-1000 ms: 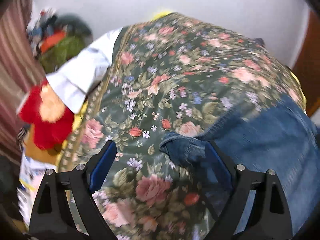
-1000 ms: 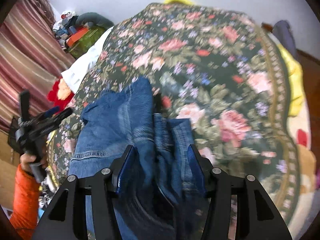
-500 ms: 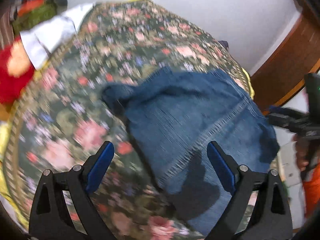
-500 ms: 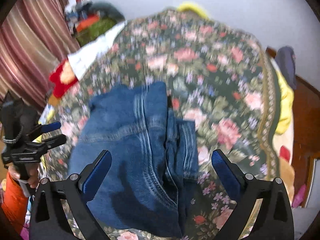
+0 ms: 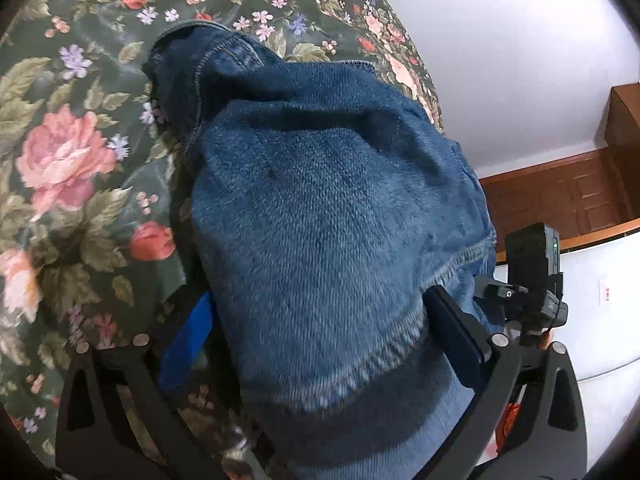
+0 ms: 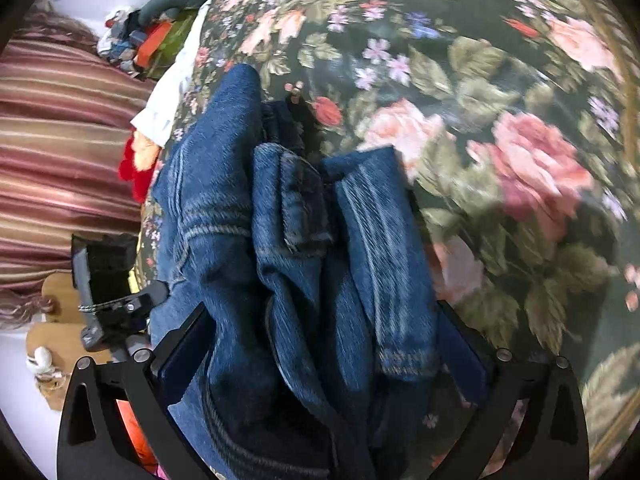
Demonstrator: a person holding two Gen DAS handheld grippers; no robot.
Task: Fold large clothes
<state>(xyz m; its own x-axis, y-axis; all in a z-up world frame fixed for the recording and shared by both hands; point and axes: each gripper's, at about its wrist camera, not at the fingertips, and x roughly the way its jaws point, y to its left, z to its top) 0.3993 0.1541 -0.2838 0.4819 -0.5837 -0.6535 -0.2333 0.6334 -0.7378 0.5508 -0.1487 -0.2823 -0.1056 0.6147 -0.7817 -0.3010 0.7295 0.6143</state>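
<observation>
A folded pair of blue jeans (image 5: 332,216) lies on a floral bedspread (image 5: 68,152). My left gripper (image 5: 320,340) has its jaws wide apart on either side of the near end of the jeans, and the denim fills the gap between them. In the right wrist view the jeans (image 6: 296,240) show as several bunched folds. My right gripper (image 6: 324,348) also straddles the jeans' near end, jaws apart, with cloth between them. Each gripper appears in the other's view: the right one (image 5: 532,276) and the left one (image 6: 108,288).
The floral bedspread (image 6: 500,120) covers the bed beyond the jeans. A white cloth (image 6: 172,92) and a red plush toy (image 6: 136,164) lie at the bed's left edge, by a striped curtain (image 6: 60,160). A wooden door (image 5: 560,196) and white wall (image 5: 500,40) stand at the right.
Both grippers have moved down and forward onto the near end of the jeans, so the denim now fills the space between their jaws. The jaws have narrowed around the cloth.
</observation>
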